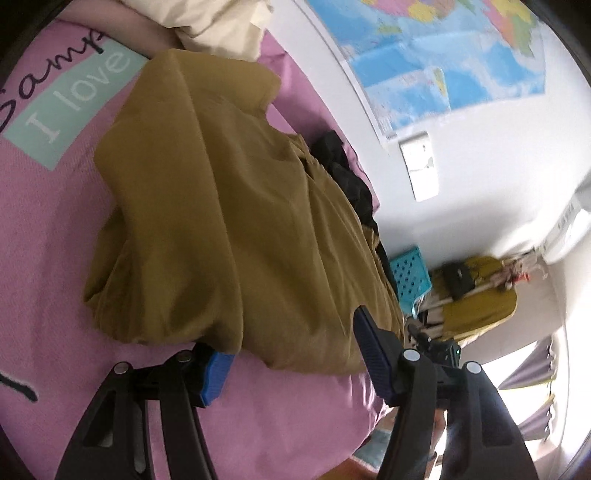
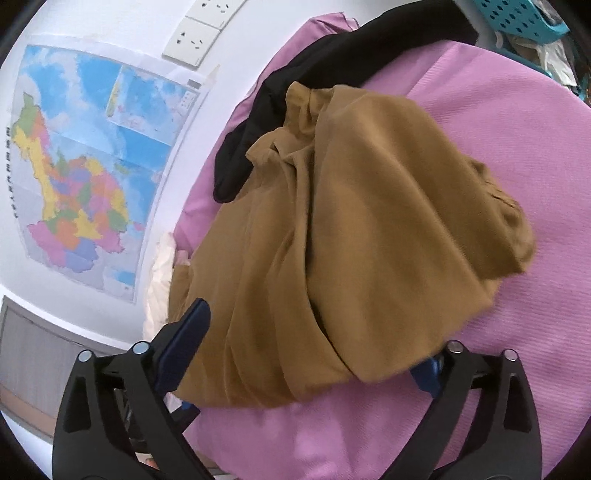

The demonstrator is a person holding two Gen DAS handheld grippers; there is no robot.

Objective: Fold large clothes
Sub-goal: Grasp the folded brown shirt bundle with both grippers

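Note:
A large mustard garment [image 1: 221, 221] lies bunched in loose folds on a pink bedspread [image 1: 48, 240]. In the left wrist view my left gripper [image 1: 288, 339] has the garment's thick near edge filling the gap between its blue pads [image 1: 216, 376], and cloth covers one pad tip. The right wrist view shows the same mustard garment [image 2: 369, 203] from its other side on the bedspread [image 2: 498, 110]. There my right gripper [image 2: 317, 336] stands wide open astride the near hem, with slack cloth lying over one pad.
A black garment [image 1: 343, 173] [image 2: 295, 74] lies behind the mustard one, against the wall. The wall carries a map [image 1: 443, 55] [image 2: 81, 155] and a socket plate [image 2: 192, 40]. Cream bedding [image 1: 221, 26] sits at the bed's head. A teal basket [image 1: 410, 273] stands beyond the bed's edge.

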